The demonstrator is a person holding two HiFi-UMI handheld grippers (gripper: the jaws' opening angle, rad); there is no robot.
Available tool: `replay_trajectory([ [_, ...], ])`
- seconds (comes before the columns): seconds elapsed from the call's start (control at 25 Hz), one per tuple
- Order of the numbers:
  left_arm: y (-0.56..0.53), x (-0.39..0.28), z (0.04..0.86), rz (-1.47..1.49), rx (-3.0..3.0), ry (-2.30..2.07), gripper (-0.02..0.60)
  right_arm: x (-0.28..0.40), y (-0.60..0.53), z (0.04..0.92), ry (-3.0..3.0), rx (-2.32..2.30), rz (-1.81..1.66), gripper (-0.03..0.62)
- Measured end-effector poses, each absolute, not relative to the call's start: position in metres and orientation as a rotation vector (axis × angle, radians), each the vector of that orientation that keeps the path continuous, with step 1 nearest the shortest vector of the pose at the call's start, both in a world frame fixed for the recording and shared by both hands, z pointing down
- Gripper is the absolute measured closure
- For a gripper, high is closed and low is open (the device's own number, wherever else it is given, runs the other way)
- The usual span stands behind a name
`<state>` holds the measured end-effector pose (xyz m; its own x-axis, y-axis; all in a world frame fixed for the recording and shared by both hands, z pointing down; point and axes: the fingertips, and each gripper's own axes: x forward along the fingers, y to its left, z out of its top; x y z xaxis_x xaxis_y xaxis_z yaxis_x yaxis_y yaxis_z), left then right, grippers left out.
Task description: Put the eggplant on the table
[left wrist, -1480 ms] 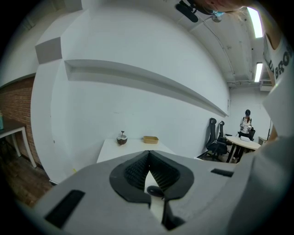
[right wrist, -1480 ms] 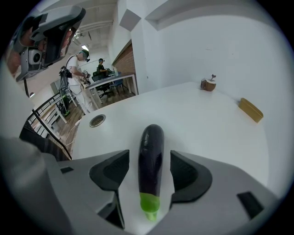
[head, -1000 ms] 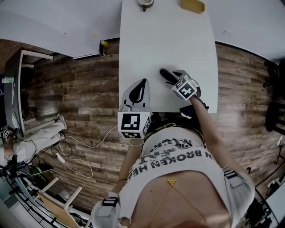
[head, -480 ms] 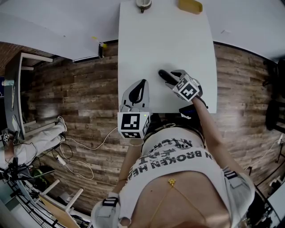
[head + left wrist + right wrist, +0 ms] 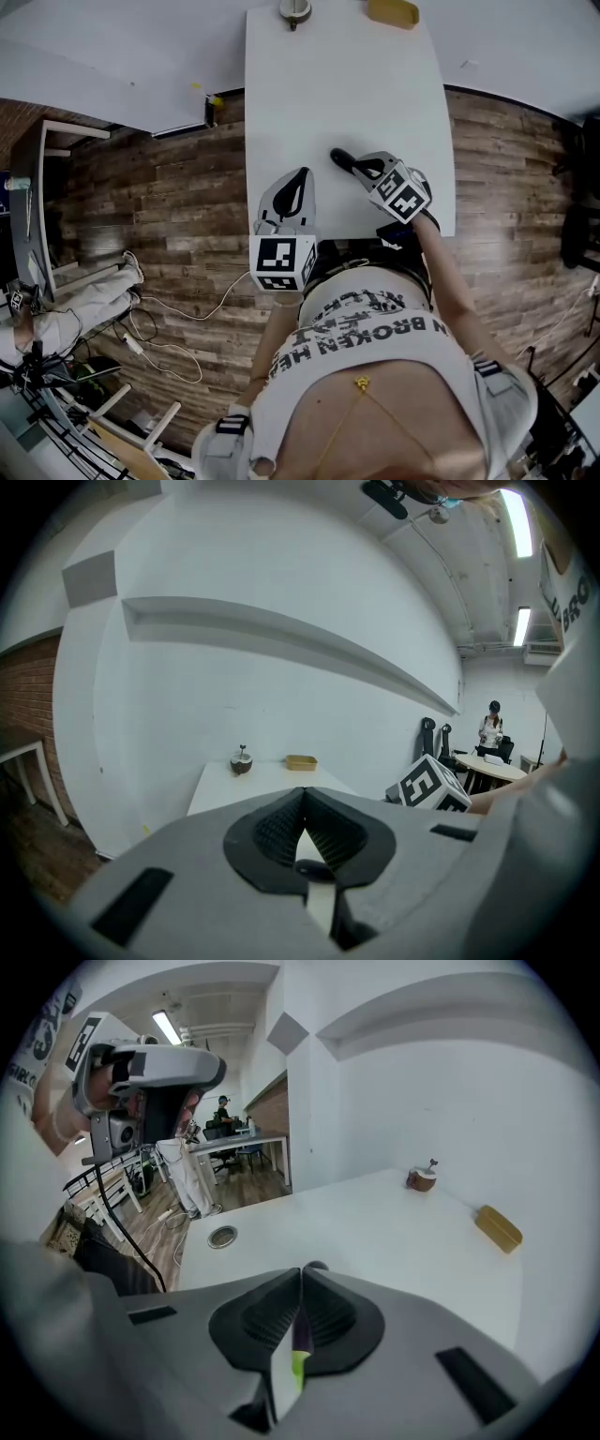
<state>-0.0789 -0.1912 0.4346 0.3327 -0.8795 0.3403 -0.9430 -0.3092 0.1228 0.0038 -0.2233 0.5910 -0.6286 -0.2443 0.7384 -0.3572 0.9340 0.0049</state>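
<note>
1. Head view: the eggplant (image 5: 339,157) lies on the white table (image 5: 375,84), just ahead of my right gripper (image 5: 363,167). My left gripper (image 5: 301,174) hangs over the near edge.
2. Left gripper view: my left gripper (image 5: 302,791) has its jaws together and empty.
3. Right gripper view: my right gripper (image 5: 302,1269) has just closed its jaws on nothing, and the eggplant (image 5: 315,1266) peeks out beneath them.

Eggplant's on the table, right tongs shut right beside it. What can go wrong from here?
1. The right tongs have just closed on nothing, tips right beside the eggplant; a dip or forward drift could knock it.
2. The eggplant is rounded and lies loose on the table; a nudge might roll it.
</note>
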Motion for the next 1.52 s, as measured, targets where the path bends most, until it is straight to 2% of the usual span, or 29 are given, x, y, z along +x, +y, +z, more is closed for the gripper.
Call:
replay_trajectory([
  [0.8, -0.199, -0.048, 0.424, 0.239, 2.38, -1.542, 0.577, 0.012, -0.216, 0.457, -2.712, 0.667, 0.262, 0.586],
  [1.52, -0.205, -0.013, 0.36, 0.14, 2.579, -1.482, 0.577, 0.02, -0.204, 0.344, -3.036, 0.8, 0.125, 0.586],
])
